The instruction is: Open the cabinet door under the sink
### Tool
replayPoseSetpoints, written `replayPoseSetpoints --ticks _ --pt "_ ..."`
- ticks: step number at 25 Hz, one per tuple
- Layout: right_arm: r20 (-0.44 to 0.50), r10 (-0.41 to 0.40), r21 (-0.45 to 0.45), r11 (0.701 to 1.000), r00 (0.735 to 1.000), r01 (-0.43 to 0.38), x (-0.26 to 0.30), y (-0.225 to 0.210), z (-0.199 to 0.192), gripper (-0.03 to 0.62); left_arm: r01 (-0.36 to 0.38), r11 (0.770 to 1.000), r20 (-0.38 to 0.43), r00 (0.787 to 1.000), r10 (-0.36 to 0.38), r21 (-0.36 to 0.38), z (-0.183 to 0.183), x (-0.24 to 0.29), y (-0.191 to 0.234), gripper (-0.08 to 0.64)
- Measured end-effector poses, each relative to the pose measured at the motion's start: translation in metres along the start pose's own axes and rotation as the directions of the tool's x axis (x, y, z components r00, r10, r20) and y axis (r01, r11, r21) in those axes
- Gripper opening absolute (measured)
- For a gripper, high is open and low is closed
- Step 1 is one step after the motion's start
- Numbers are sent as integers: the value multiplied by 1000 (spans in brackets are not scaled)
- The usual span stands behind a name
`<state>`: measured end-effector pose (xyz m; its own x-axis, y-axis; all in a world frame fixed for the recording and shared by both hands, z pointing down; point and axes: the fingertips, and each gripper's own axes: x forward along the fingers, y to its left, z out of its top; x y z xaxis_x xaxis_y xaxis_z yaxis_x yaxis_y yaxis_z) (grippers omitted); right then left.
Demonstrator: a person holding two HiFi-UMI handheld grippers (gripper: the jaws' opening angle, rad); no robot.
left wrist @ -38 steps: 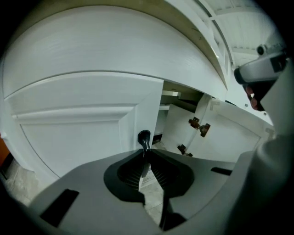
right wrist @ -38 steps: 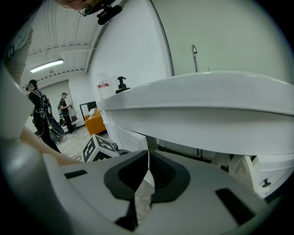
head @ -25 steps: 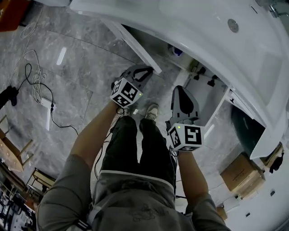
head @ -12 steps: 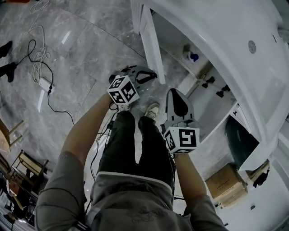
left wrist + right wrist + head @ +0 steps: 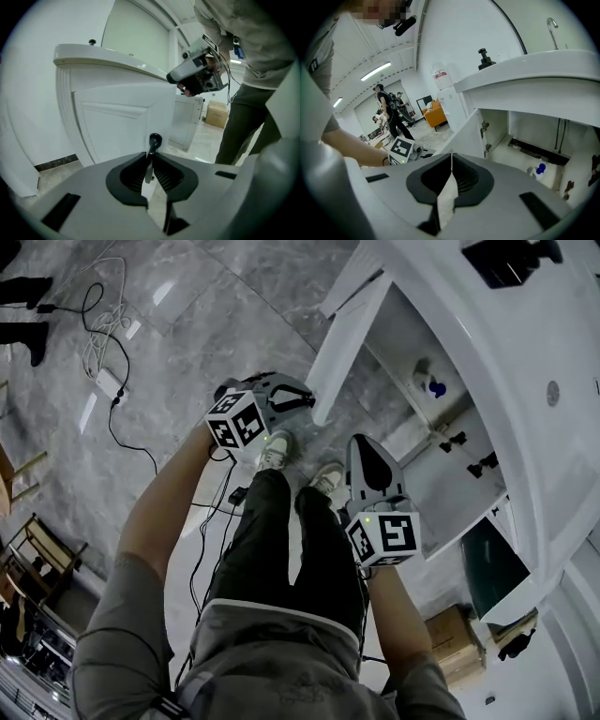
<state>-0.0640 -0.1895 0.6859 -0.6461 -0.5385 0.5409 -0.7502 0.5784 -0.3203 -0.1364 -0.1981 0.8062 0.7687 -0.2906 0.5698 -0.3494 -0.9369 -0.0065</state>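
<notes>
left gripper (image 5: 150, 158) is clamped on the black knob (image 5: 154, 139) of the cabinet door (image 5: 349, 348); its 2 jaws pinch the knob's stem with the round head standing just past their tips. right gripper (image 5: 451, 157) has its jaws closed tip to tip with nothing between them, and it hangs in front of the open compartment, touching nothing.

grey marble floor (image 5: 216, 306) fills the left of the head view. the white sink cabinet (image 5: 497, 334) runs along the right, its compartment under the counter open and mostly bare. the door stands swung well out from the cabinet's left edge, seen almost edge-on, with the left gripper at its free edge. the person's legs and 2 shoes (image 5: 277, 448) stand between the grippers, right in front of the opening.

1 cardboard box (image 5: 452, 638) sits on the floor near the cabinet's far right end. loose cables (image 5: 98, 320) trail across the floor at the upper left, well apart from the door. 1 white bottle (image 5: 433, 385) with a blue cap stands inside the compartment near its back wall.
</notes>
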Motion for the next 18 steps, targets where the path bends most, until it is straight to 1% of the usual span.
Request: replayPoseSetpoints --ticks 3,4,5,6,7,8,9,10,11,12,14,15,18 --pt "-22 31 -18 999 999 -31 12 11 -1 31 -70 996 14 997 70 -59 -13 -22 18 54" --pt "-32 43 -22 999 999 -43 18 16 -2 31 -103 992 14 994 104 -77 -18 -30 25 54" --pt "-46 54 -21 998 998 -55 25 22 -3 31 -148 984 13 989 150 -101 -23 -39 33 54" --pt "-61 61 -14 998 996 -62 32 27 -5 31 -206 969 11 978 210 -137 -29 -48 42 54" --pt "-77 64 0 998 995 -64 38 31 -8 31 -274 943 6 960 280 -187 -36 -59 52 54" --pt "-95 63 16 998 993 -62 42 33 -10 31 -343 907 -4 936 353 -243 -43 -70 61 54" --pt "-111 61 29 998 992 -58 45 35 -12 31 -402 866 -21 910 415 -297 -50 -79 70 52" --pt "-123 60 33 998 991 -56 47 37 -13 31 -443 831 -41 888 457 -336 -56 -88 77 51" --pt "-131 59 28 998 990 -56 48 39 -12 31 -465 811 -61 877 476 -355 -59 -95 80 51" --pt "-137 58 16 998 989 -56 48 41 -10 31 -473 807 -77 874 479 -354 -60 -100 80 51" --pt "-140 59 -13 998 988 -61 47 45 -5 31 -476 815 -102 876 471 -332 -57 -108 77 51" --pt "-139 59 -23 998 988 -63 46 47 -1 31 -476 814 -105 876 470 -331 -55 -112 76 51" --pt "-144 52 -46 997 988 -59 39 51 9 31 -481 798 -99 871 481 -362 -43 -122 71 51"
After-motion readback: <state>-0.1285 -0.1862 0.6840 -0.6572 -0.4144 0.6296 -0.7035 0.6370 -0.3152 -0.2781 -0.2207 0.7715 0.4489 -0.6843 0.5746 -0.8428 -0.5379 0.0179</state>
